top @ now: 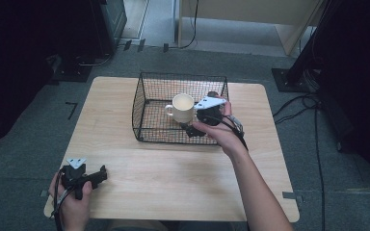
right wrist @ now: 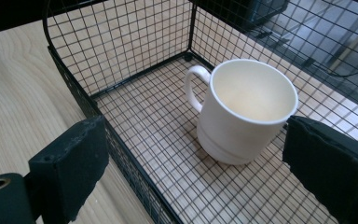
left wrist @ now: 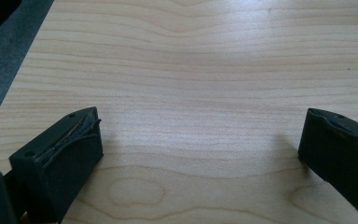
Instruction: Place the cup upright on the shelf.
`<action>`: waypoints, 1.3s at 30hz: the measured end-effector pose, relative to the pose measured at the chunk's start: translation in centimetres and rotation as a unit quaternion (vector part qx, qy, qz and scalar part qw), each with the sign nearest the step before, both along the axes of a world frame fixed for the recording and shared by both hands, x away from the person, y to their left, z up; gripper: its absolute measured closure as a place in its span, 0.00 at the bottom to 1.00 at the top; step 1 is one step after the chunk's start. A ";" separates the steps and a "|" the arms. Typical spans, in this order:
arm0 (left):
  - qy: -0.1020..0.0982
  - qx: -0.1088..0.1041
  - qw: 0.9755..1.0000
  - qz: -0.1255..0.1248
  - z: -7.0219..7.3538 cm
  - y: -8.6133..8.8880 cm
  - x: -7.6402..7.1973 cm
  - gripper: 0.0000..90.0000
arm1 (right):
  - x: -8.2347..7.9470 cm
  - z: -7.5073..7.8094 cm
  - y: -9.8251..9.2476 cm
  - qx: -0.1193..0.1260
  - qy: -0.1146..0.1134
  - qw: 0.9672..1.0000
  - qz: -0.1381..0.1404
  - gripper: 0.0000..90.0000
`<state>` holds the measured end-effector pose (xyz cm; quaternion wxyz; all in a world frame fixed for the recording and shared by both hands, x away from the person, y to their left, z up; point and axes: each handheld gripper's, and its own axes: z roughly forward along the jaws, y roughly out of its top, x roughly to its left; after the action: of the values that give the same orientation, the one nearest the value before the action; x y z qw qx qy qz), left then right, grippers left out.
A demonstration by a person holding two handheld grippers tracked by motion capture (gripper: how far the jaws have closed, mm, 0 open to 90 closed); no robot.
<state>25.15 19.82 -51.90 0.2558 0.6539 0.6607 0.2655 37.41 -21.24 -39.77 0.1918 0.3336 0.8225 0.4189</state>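
White mug upright in basket

A black stand base and cables lie on grey floor.

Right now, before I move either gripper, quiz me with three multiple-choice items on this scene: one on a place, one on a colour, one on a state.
1. Where does the mug stand?
A. On the bare table beside the basket
B. Inside the wire basket
C. Under the left gripper

2. What colour is the mug?
A. Cream-white
B. Red
C. Blue

3. How do the jaws of the right gripper stand?
A. Shut on the mug's handle
C. Shut on the basket's rim
B. Open, with the mug beyond them

Answers: 1 B, mesh floor and walls surround it. 2 A, pale inside and out. 3 B, a wide gap shows between them in the right gripper view.
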 end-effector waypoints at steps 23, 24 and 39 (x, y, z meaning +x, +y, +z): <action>0.000 0.000 1.000 0.000 0.0 0.0 0.0 0.00 | -6.7 -2.7 -5.5 0.020 0.008 0.999 -0.037 0.08; 0.000 0.000 1.000 0.000 0.0 0.0 0.0 0.00 | -7.0 -2.9 -5.9 0.023 0.008 0.999 -0.037 0.08; -0.001 0.000 1.000 0.000 0.0 0.0 0.0 0.00 | -11.2 -4.8 -11.8 0.034 0.011 0.996 -0.082 0.08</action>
<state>25.15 19.82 -51.91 0.2562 0.6540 0.6602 0.2660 26.21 -33.06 -44.54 0.2051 0.4106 0.7799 0.4256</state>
